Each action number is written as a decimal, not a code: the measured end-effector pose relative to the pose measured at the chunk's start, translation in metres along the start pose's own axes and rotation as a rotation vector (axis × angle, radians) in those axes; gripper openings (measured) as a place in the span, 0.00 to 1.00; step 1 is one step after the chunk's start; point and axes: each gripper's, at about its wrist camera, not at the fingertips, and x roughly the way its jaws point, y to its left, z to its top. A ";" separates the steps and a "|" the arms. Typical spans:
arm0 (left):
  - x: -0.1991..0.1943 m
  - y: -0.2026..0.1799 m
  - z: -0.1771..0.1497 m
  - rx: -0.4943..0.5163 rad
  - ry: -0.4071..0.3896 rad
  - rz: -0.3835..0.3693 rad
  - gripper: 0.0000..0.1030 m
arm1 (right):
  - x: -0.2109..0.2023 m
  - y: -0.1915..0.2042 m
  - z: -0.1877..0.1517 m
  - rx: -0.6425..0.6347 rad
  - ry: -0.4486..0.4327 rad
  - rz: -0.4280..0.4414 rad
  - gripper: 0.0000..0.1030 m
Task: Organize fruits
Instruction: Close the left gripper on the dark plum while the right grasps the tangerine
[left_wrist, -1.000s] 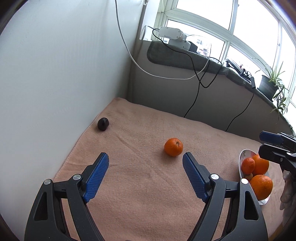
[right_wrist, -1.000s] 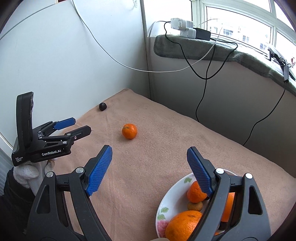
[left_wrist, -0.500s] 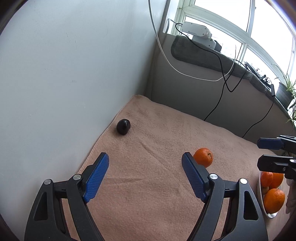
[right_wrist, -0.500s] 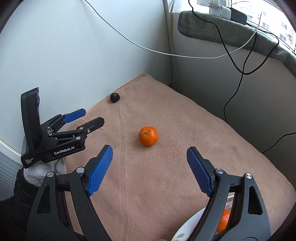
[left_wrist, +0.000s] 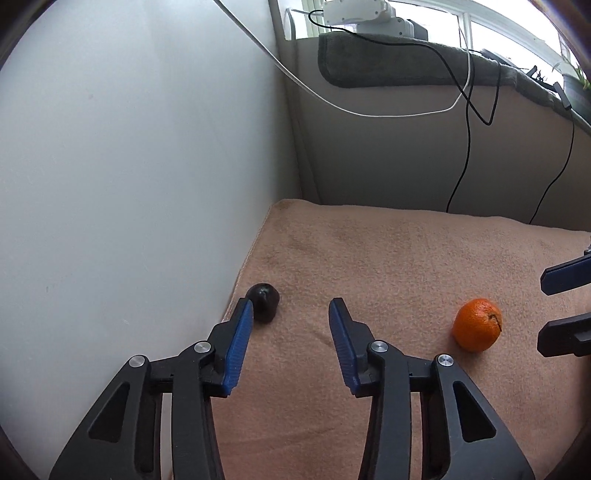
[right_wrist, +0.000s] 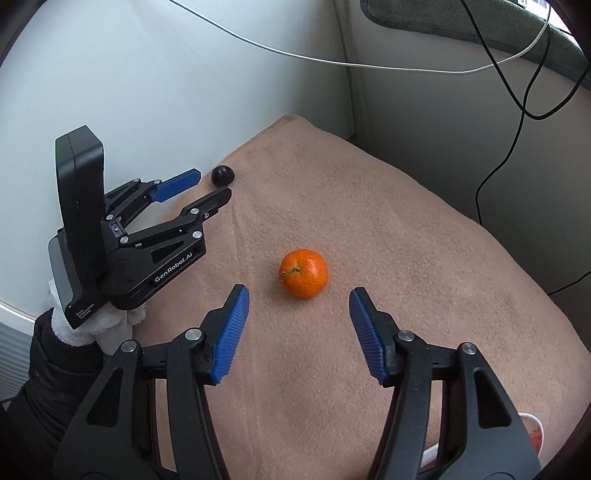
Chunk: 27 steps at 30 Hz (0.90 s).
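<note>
Your left claw (right_wrist: 212, 184) carries white lettering on its black body that reads "GenRobot.AI", with a smaller label lower down too fine to read. The mandarin (right_wrist: 303, 273) is bright orange with a dimpled skin and a short brown stem stub, lying on the peach towel (right_wrist: 388, 240) that covers the worktop, just ahead of your right claw (right_wrist: 297, 295) and between the lines of its blue-padded fingers. That right claw is spread wide and holds nothing. The dark fruit (left_wrist: 263, 301) is small, glossy and nearly black, sitting at the towel's edge near the white wall (left_wrist: 129, 166). Your left claw is also wide open and empty, with its left pad just beside the dark fruit.
</note>
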 end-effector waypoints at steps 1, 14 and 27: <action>0.004 0.001 0.000 -0.002 0.005 0.004 0.39 | 0.003 0.000 0.001 0.001 0.002 0.000 0.57; 0.024 -0.001 0.004 0.036 0.036 0.078 0.33 | 0.031 0.003 0.012 -0.014 0.033 -0.011 0.55; 0.034 0.006 0.008 0.030 0.010 0.082 0.14 | 0.065 0.007 0.013 -0.020 0.084 -0.051 0.42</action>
